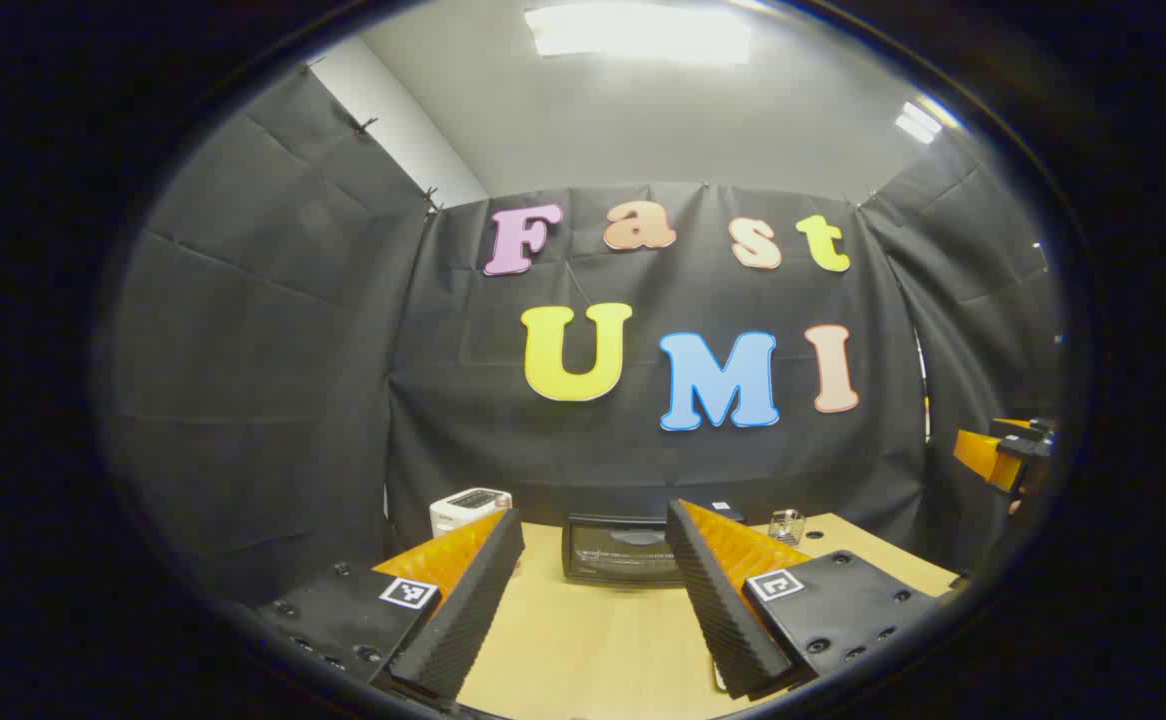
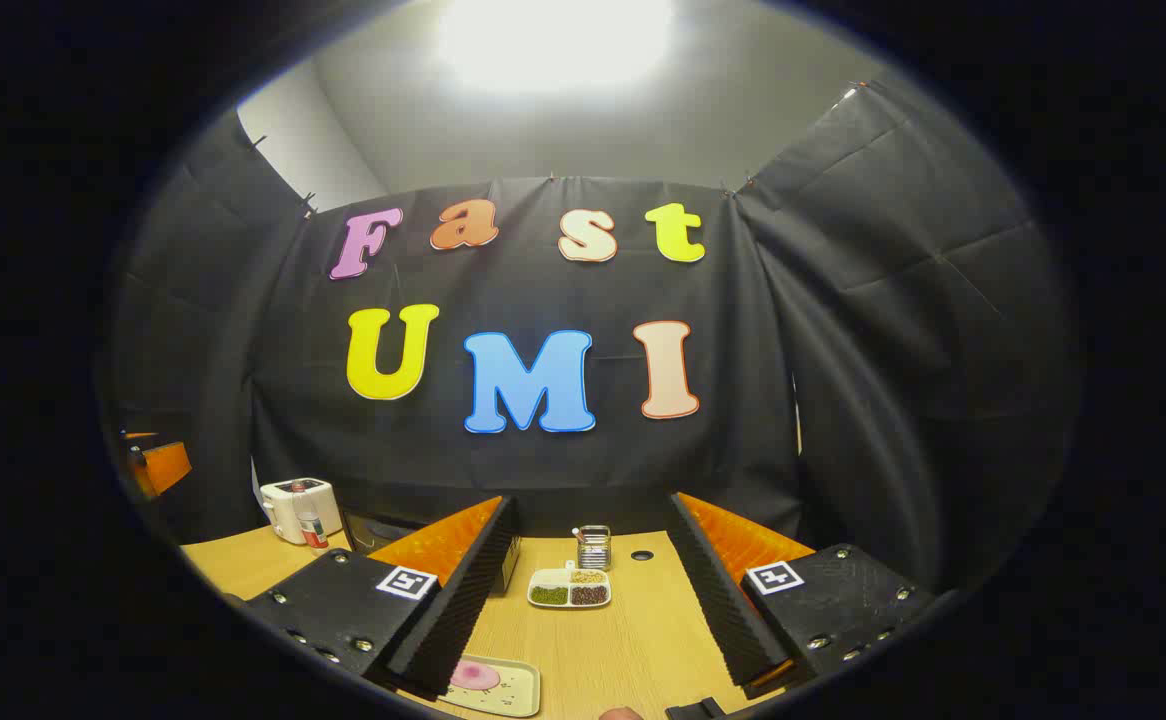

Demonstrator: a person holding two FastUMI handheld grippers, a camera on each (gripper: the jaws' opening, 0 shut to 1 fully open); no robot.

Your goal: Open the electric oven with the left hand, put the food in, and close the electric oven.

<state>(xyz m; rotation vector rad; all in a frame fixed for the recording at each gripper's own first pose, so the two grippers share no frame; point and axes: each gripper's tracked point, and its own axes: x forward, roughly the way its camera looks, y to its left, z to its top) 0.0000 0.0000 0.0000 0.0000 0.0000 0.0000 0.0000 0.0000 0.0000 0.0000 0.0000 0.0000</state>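
The black electric oven stands at the back of the wooden table with its door closed. My left gripper is open, short of the oven and lined up with it, with nothing between its fingers. In the right gripper view the oven's corner peeks out behind the left finger. A pink piece of food lies on a cream tray near the table's front edge. My right gripper is open and empty above that tray. The right gripper hangs far right in the left gripper view.
A white toaster stands left of the oven. A wire mesh cup and a divided dish of beans sit mid-table to the oven's right. The left gripper hangs at the left edge in the right gripper view.
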